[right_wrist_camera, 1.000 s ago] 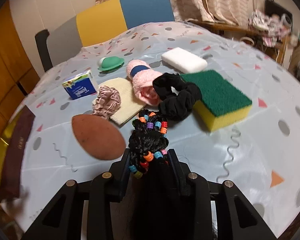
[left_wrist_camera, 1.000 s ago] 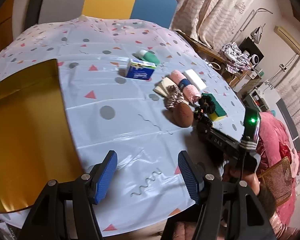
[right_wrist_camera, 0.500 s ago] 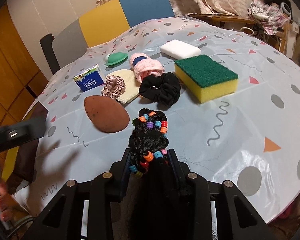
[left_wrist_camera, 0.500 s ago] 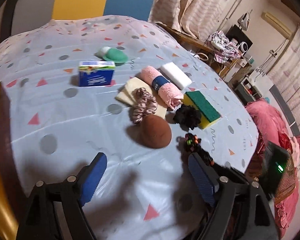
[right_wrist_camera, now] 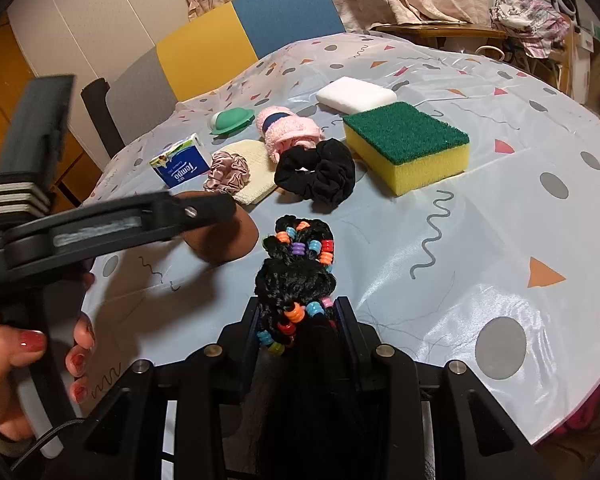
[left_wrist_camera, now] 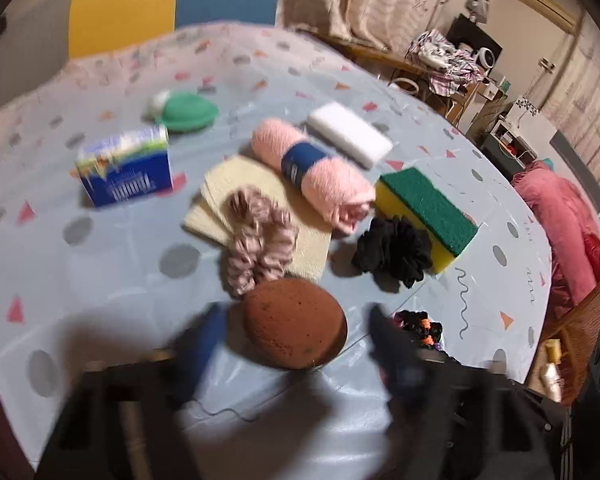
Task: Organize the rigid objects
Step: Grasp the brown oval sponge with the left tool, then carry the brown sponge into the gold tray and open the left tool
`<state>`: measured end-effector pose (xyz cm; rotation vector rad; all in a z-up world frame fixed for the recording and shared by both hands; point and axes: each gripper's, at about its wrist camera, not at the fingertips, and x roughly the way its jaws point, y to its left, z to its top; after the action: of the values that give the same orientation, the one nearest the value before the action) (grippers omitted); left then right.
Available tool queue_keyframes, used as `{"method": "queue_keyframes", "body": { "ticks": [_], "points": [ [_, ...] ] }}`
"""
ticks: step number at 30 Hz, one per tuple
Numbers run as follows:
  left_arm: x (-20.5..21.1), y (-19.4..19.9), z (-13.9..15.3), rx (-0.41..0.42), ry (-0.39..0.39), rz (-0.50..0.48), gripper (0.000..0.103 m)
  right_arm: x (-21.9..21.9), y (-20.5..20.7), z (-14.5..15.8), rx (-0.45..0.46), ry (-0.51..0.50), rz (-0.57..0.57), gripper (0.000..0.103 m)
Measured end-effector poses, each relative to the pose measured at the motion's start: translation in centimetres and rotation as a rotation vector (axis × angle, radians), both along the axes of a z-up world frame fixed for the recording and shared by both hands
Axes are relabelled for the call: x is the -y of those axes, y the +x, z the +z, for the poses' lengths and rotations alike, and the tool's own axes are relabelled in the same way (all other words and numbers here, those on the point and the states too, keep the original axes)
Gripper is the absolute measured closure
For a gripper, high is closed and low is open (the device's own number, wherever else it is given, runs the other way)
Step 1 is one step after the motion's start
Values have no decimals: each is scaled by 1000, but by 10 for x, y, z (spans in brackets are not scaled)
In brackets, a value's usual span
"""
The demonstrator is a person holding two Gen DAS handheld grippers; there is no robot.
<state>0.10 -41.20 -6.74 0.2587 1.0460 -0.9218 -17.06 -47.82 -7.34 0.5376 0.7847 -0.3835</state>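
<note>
**A:** What did the left wrist view show?

**B:** The left gripper (left_wrist_camera: 296, 344), blurred, straddled a brown oval sponge (left_wrist_camera: 294, 322) on the pale blue patterned tablecloth (left_wrist_camera: 112, 280). Its jaws had just been closing around the sponge; I couldn't tell whether the pads touched it. Just beyond lay a beige satin scrunchie (left_wrist_camera: 256, 246), to the right a black scrunchie (left_wrist_camera: 394, 248) against a green-and-yellow scouring sponge (left_wrist_camera: 426, 210).

**A:** And the right wrist view?

**B:** The right gripper (right_wrist_camera: 298, 320) was clamped on a black braided hairpiece with coloured beads (right_wrist_camera: 298, 268), near the table's near edge. A hand (right_wrist_camera: 8, 376) at the left held the left gripper's handle.
</note>
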Motion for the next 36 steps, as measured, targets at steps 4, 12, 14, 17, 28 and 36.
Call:
{"method": "queue_keyframes", "body": {
  "ticks": [4, 12, 14, 17, 28, 36],
  "points": [
    [-9, 5, -6, -62, -61, 12, 54, 0, 0, 0, 2, -3, 3, 67],
    [-35, 4, -2, -81, -118, 19, 61, -3, 2, 0, -14, -37, 6, 67],
    [-45, 5, 0, -86, -136, 37, 61, -4, 2, 0, -17, -40, 4, 67],
    [-61, 6, 5, -102, -166, 62, 61, -5, 3, 0, -23, -47, 1, 67],
    [-131, 5, 29, -131, -275, 126, 61, -13, 8, -1, -58, -110, -6, 66],
    [-203, 28, 60, -57, -320, 251, 61, -24, 15, -1, -107, -191, 3, 64]
  ]
}}
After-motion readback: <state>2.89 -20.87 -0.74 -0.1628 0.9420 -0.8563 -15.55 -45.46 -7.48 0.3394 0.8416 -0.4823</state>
